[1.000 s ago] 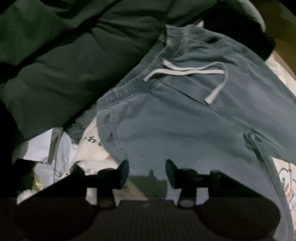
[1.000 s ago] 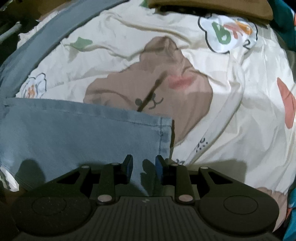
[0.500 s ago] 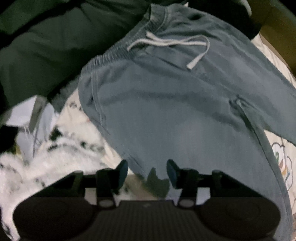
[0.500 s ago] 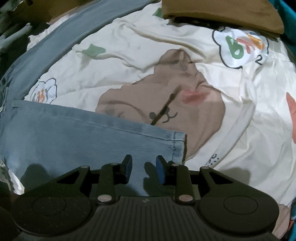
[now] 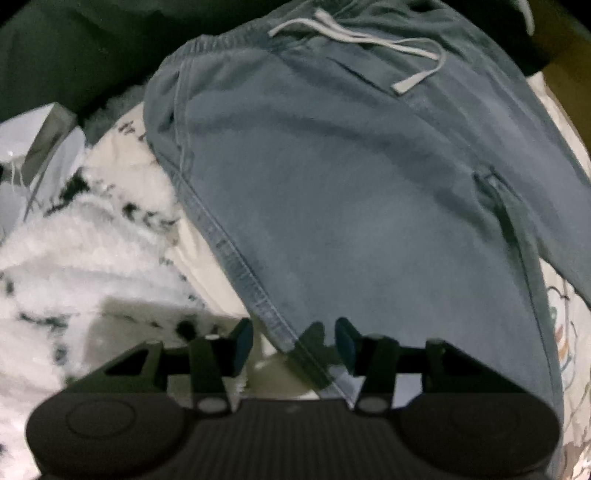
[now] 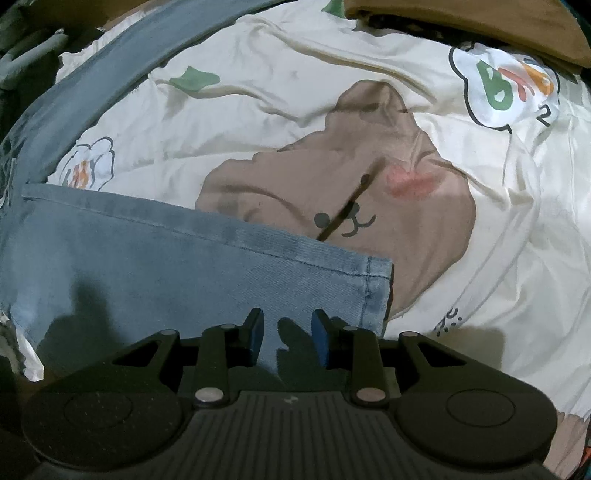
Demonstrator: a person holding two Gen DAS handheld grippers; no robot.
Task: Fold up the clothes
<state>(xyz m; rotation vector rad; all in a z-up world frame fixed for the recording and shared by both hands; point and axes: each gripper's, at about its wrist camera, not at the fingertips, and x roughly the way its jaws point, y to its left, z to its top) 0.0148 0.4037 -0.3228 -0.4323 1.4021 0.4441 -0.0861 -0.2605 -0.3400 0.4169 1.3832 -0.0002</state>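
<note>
The blue jeans (image 5: 351, 192) lie spread flat on the cartoon bedsheet (image 6: 295, 122), waistband at the far side, its white drawstring (image 5: 369, 40) trailing loose across the front. From the left wrist view, the left gripper (image 5: 293, 341) hangs right over the jeans' stitched side seam, jaws apart and just now opening wider, the seam edge running between them with neither pad pressing on it. Beside that seam, a fluffy white fabric with black flecks (image 5: 81, 251) bunches up, and beyond the waistband sits a dark green padded garment (image 5: 74, 48). Over to the right wrist view: the right gripper (image 6: 287, 334) sits above the jeans' leg near the hem (image 6: 376, 291), jaws parted, denim under the gap, nothing clamped. Past the hem, the sheet's brown bear print (image 6: 369, 192) shows, and a brown folded cloth (image 6: 461, 22) lies at the sheet's far edge.
</note>
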